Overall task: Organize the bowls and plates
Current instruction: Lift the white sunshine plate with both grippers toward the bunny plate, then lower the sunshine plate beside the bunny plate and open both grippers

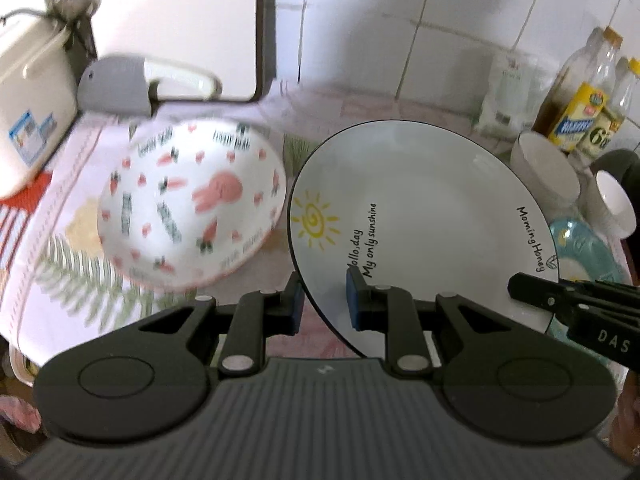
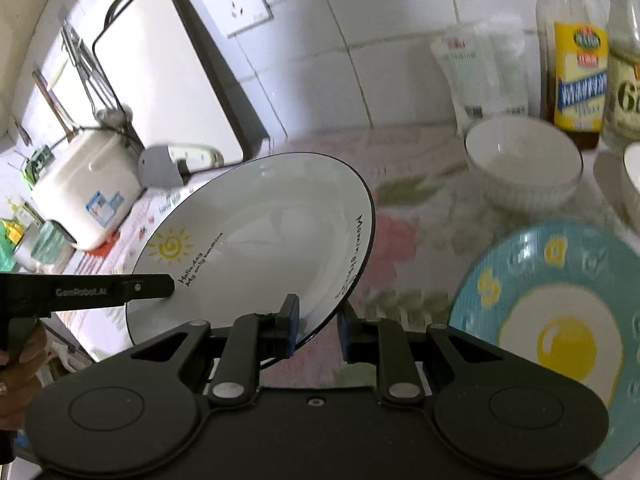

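Observation:
A white sun plate (image 1: 420, 216) with a black rim and a yellow sun drawing is held tilted above the counter. My left gripper (image 1: 325, 300) is shut on its near left rim. My right gripper (image 2: 318, 326) is shut on its right rim; the plate shows in the right wrist view (image 2: 260, 240). A carrot-and-rabbit patterned plate (image 1: 192, 204) lies on the cloth to the left. A blue fried-egg plate (image 2: 560, 320) lies to the right. A white bowl (image 2: 522, 162) stands behind it, and a second bowl (image 2: 632, 184) shows at the right edge.
A white rice cooker (image 1: 32, 108) stands at far left, with a grey-handled tool (image 1: 120, 84) and a cutting board (image 1: 172, 20) leaning on the tiled wall. Oil bottles (image 2: 576, 52) and a white bag (image 2: 480, 68) stand at back right. A patterned cloth (image 1: 72, 280) covers the counter.

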### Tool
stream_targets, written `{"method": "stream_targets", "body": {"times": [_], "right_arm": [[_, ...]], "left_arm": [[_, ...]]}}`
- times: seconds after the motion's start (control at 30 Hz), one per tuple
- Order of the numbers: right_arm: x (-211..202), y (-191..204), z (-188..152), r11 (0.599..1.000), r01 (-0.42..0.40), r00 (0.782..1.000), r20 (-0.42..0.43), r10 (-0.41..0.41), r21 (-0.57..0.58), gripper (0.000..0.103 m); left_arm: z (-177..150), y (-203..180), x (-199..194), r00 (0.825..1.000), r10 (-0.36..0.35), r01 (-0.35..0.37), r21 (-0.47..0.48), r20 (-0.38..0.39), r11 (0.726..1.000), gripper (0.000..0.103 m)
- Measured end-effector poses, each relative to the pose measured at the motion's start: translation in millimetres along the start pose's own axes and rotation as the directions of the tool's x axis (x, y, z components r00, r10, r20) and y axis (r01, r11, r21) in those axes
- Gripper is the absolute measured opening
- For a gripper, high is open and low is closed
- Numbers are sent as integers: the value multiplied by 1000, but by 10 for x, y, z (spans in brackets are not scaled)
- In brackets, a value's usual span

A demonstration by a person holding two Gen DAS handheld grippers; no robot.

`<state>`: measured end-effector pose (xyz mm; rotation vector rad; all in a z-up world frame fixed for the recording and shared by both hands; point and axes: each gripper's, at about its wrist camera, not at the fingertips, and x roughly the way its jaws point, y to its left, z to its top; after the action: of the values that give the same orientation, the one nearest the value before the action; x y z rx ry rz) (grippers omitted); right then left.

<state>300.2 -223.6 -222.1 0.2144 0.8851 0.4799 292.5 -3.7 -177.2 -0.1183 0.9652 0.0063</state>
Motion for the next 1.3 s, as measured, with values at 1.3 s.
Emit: {"method": "stream_targets", "body": {"times": [1.3], "right_arm": [[370, -115, 421, 980, 200, 980, -14, -200, -4, 52]], "left_arm": [[550, 13, 625, 986, 11, 2, 79, -167, 997, 44]]}}
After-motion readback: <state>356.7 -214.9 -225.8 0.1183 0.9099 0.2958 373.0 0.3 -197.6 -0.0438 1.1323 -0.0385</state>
